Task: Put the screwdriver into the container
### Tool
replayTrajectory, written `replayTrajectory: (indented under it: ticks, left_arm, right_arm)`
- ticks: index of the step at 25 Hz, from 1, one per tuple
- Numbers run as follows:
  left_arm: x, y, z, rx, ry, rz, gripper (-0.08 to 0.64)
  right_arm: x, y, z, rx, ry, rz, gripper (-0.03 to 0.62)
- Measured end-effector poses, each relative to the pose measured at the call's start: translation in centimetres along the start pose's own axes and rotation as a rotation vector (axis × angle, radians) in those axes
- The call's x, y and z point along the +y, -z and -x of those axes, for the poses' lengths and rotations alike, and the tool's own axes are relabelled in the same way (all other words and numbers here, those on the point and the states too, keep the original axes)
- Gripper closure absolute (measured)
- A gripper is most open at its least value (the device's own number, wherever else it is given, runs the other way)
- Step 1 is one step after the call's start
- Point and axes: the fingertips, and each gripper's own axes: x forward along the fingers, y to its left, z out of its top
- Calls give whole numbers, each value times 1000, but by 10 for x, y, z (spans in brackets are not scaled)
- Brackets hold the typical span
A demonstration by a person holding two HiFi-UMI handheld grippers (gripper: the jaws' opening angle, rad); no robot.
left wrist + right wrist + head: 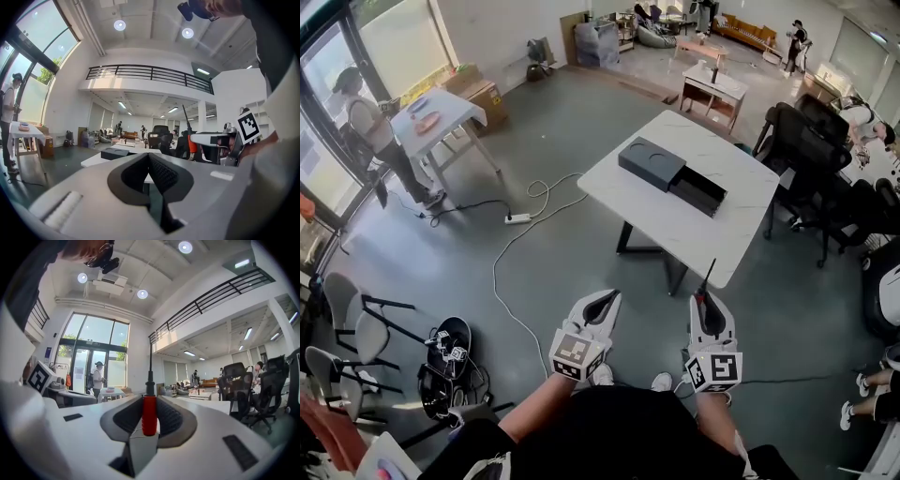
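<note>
Screwdriver (149, 414): its red handle is clamped between the jaws of the right hand-held gripper (149, 398). The dark shaft runs straight out past the fingertips, so its long axis follows the gripper's own line, tip leading.
Container (697, 190): a long dark box lying well ahead of both grippers, almost straight beyond the screwdriver's tip. Its long axis runs slantwise across that line. The end ahead of the right gripper is open, and a lid part with two round recesses (650, 162) covers the farther end, ahead and to the left.
Nearer hand: the right gripper, which already carries the tool, lines up with the open end. The left hand-held gripper (607, 298) sits beside it with its jaws together and nothing between them.
Coming move: likely a long carry forward over the near edge, then a turn of the shaft to lie along the open tray.
Counter (675, 230): white top on dark legs, with only the container visible on it. Its near edge lies between the grippers and the box.
Room: a large open hall with a grey floor. A power strip (517, 218) with white cable lies ahead to the left, and black office chairs (797, 150) stand ahead to the right. A person (366, 122) stands at a small table far to the left, by the windows.
</note>
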Motion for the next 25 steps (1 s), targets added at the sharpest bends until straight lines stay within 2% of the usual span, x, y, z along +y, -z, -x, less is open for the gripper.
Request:
replayTrajectory:
  ticks: [6, 12, 15, 25]
  left_arm:
    - [26, 12, 18, 16, 19, 14, 551]
    - [28, 19, 9, 29, 49, 39, 551]
    - [30, 16, -2, 32, 65, 41, 551]
    - [46, 2, -57, 24, 28, 19, 551]
  right_arm:
    - [26, 5, -8, 3, 28, -9, 502]
    - [35, 9, -17, 19, 17, 14, 502]
    - [31, 8, -30, 23, 10, 15, 500]
    - [-11, -3, -82, 8, -13, 50, 500]
